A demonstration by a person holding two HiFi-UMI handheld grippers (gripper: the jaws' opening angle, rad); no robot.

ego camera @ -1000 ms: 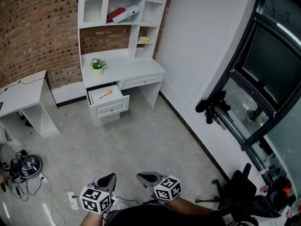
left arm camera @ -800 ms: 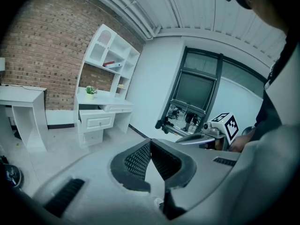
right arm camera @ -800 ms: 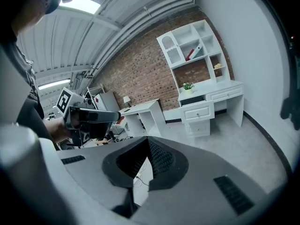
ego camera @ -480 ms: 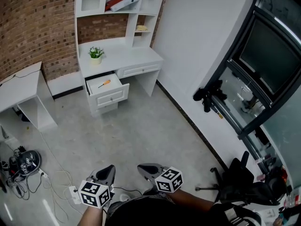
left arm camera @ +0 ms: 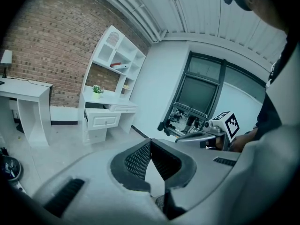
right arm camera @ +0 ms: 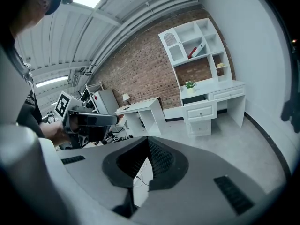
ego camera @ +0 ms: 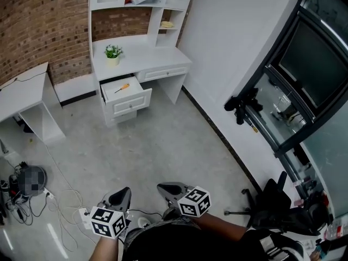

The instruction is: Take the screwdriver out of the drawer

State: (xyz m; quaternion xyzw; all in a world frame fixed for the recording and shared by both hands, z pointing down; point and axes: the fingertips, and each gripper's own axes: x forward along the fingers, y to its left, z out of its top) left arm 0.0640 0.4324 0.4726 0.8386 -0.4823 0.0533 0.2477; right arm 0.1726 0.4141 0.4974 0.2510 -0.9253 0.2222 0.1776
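Left hand-held gripper (ego camera: 123, 193) and right hand-held gripper (ego camera: 165, 188): closed, empty. Screwdriver (ego camera: 122, 88) far ahead in drawer (ego camera: 132, 106), apparently diagonal; left nearer.

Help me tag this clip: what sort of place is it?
Likely a study or office room: a white desk with shelves against a brick wall, a small table beside it.

Open drawer (ego camera: 130, 105), screwdriver (ego camera: 122, 88) inside

Empty right gripper (right arm camera: 147, 141), jaws together; white desk (right arm camera: 228, 92) beyond, drawer (right arm camera: 200, 110) seemingly open.
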